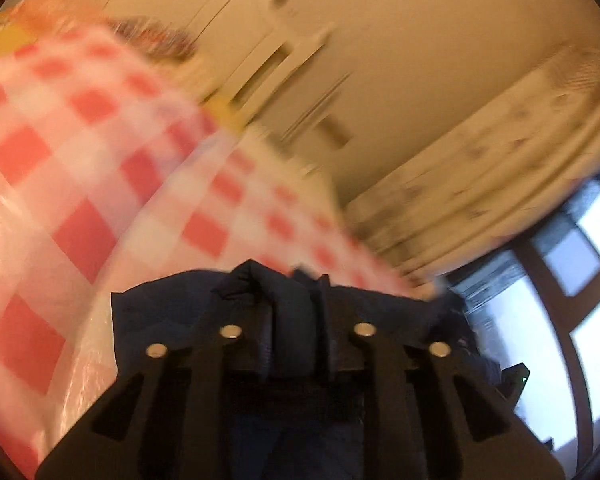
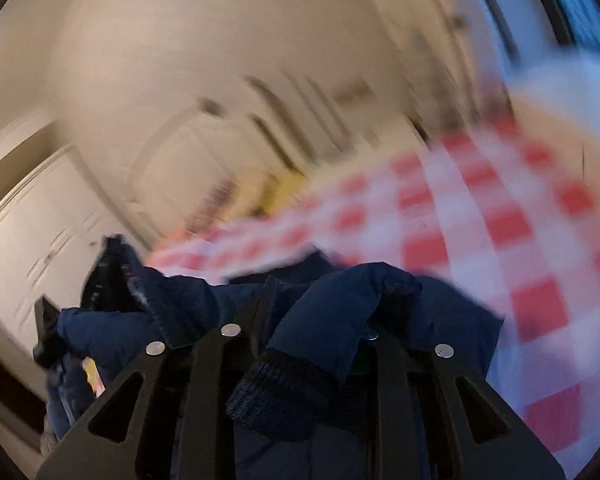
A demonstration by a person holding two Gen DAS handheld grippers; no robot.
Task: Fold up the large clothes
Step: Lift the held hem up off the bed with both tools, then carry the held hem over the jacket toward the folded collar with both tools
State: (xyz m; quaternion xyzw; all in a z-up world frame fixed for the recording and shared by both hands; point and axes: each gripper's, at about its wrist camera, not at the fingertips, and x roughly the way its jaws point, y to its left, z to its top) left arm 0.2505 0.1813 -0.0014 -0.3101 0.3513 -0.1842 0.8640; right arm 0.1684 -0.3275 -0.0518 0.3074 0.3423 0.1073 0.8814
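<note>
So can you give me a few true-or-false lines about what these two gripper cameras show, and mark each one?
1. The garment bunched between the left gripper fingers is dark navy. True.
2. The cloth under it is plain green. False: the tablecloth is red-and-white checked.
3. The right gripper has a ribbed knit cuff draped over it. True.
4. Both pictures are sharp and still. False: the background is smeared with blur in both views.
5. The right gripper has nothing between its fingers. False: navy fabric fills the gap.
</note>
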